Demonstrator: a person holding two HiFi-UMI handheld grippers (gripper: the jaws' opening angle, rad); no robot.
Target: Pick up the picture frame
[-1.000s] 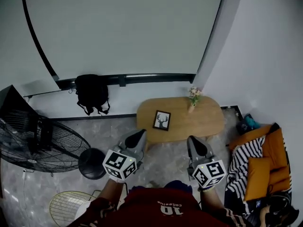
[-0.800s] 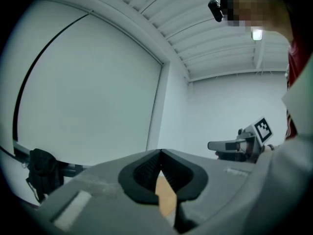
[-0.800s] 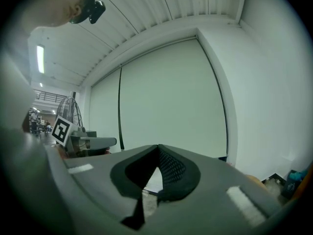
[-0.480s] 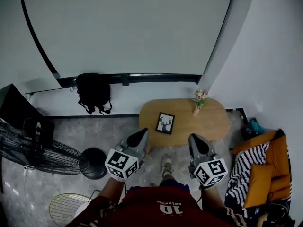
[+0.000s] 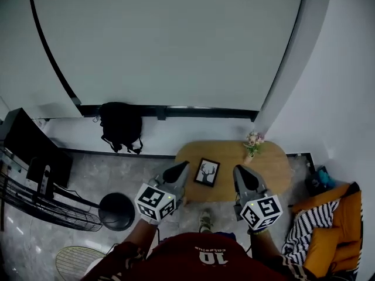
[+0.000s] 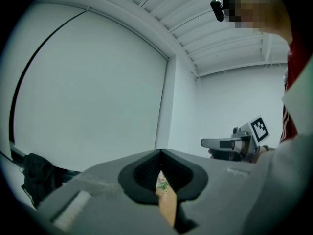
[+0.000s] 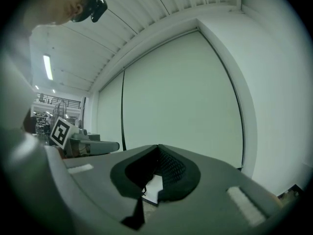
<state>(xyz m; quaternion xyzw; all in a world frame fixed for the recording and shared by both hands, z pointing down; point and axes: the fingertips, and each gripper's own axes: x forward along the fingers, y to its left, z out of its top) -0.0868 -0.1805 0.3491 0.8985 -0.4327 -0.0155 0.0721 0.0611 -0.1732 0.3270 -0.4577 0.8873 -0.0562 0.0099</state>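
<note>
Both tools are held level in front of the person, tips towards the table.

Left gripper: the jaws are together at the tips and clamp nothing. In its own view only a narrow gap shows behind the tips. A strip of wooden tabletop and a blurred bit of the flowers are seen through it.

Right gripper: its own view shows the jaws meeting at the tips in the same way, with nothing gripped. A pale flat shape with a dark edge shows through the gap. It is too blurred to identify.

Picture frame: it sits on the left part of the tabletop, nearer the front edge than the back. It lies between the two grippers and touches neither. It has a dark border and a dark antlered figure on white. Whether it lies flat or is propped up cannot be told from above.

Both grippers cover parts of the table's front edge. A small vase of flowers stands at the back edge, right of the frame and well apart from it.

On the floor to the left are a black backpack against the wall and a round black fan base. The fan's cage is cut off by the picture's left edge. Orange cushions are cut off at the lower right corner
</note>
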